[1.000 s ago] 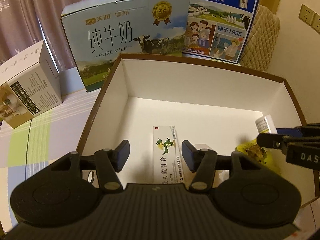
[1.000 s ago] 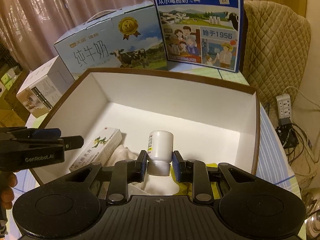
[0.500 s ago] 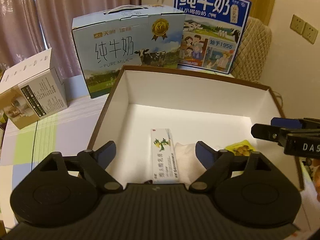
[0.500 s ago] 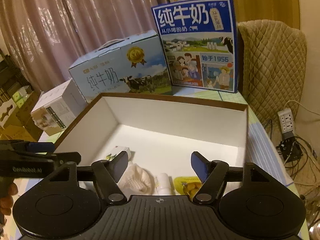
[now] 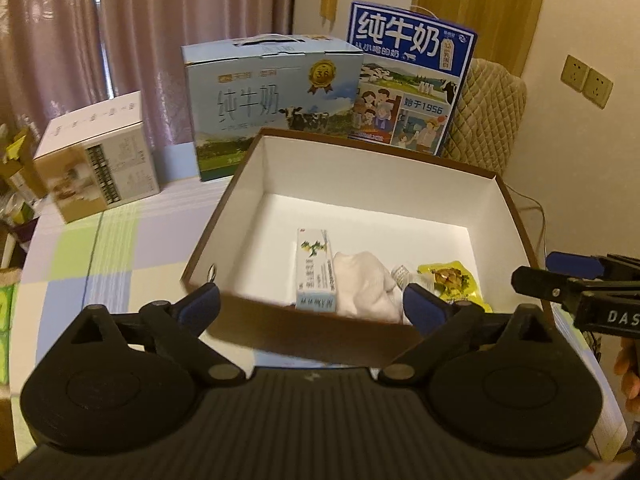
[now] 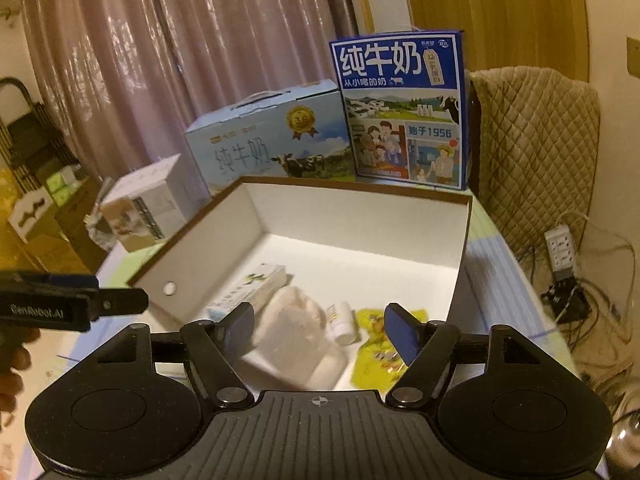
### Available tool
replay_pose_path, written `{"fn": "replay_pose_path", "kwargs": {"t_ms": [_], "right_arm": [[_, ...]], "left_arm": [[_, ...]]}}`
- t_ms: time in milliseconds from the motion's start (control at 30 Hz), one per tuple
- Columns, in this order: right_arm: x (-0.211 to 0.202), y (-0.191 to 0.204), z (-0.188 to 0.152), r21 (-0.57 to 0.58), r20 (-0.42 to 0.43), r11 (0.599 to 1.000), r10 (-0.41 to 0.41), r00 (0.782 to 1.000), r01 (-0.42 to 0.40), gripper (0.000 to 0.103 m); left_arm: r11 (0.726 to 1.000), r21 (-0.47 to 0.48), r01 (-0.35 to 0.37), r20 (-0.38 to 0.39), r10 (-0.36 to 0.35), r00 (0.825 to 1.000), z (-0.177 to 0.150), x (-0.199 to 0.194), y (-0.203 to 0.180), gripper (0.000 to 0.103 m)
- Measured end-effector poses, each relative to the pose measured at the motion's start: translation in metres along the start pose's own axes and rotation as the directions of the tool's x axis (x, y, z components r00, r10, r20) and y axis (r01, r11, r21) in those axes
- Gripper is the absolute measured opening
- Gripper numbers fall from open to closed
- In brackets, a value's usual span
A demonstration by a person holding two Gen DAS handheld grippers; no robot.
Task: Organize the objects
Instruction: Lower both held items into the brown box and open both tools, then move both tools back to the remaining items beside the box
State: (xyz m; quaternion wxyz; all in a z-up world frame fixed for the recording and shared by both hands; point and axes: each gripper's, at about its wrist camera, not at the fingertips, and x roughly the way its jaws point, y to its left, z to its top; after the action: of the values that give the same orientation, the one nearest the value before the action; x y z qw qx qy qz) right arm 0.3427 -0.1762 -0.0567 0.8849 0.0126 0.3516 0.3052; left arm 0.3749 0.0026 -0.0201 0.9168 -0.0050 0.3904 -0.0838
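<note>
A brown box with a white inside (image 5: pixel 256 164) (image 6: pixel 260 216) sits on the table. In it lie a slim ointment carton (image 5: pixel 315 268) (image 6: pixel 248 290), a white cloth (image 5: pixel 362 284) (image 6: pixel 296 312), a small white bottle (image 5: pixel 402 274) (image 6: pixel 343 320) on its side and a yellow snack packet (image 5: pixel 450 278) (image 6: pixel 374 322). My left gripper (image 5: pixel 310 308) hangs open above the box's near wall, holding nothing. My right gripper (image 6: pixel 324 330) is open too, raised over the near right part of the box. Each gripper shows at the edge of the other's view.
Behind the box stand a light-blue milk carton case (image 5: pixel 272 104) (image 6: pixel 272 140) and a dark-blue milk case (image 5: pixel 412 88) (image 6: pixel 400 108). A white and tan carton (image 5: pixel 96 160) (image 6: pixel 140 204) is at the left. A quilted chair back (image 6: pixel 532 140) and a power strip (image 6: pixel 562 248) lie right.
The right gripper let go of the white bottle, which now lies in the box. Both grippers opened wide and pulled up and back from the box.
</note>
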Motion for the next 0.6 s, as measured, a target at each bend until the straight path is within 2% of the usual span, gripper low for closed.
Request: {"fn": "replay_pose_path", "kwargs": {"t_ms": [133, 233, 333, 600], "right_arm": [[-0.01, 0.011, -0.013, 0.017, -0.021, 1.0, 0.024, 1.0, -0.024, 0.069], [-0.013, 0.021, -0.023, 0.009, -0.042, 1.0, 0.019, 0.999, -0.019, 0.069], [-0.012, 0.033, -0.039, -0.02, -0.082, 1.0, 0.018, 0.996, -0.019, 0.069], [-0.003, 0.056, -0.075, -0.056, -0.185, 0.997, 0.044, 0.982, -0.055, 0.069]], "left_arm": [[0.999, -0.041, -0.018, 0.002, 0.018, 1.0, -0.018, -0.018, 0.004, 0.1], [0.995, -0.057, -0.077, 0.007, 0.078, 0.997, -0.036, -0.03, 0.008, 0.102], [0.993, -0.056, -0.106, 0.006, 0.106, 0.994, -0.052, -0.039, 0.012, 0.102], [0.985, -0.136, -0.11, -0.044, 0.105, 0.994, -0.093, -0.053, 0.03, 0.102]]}}
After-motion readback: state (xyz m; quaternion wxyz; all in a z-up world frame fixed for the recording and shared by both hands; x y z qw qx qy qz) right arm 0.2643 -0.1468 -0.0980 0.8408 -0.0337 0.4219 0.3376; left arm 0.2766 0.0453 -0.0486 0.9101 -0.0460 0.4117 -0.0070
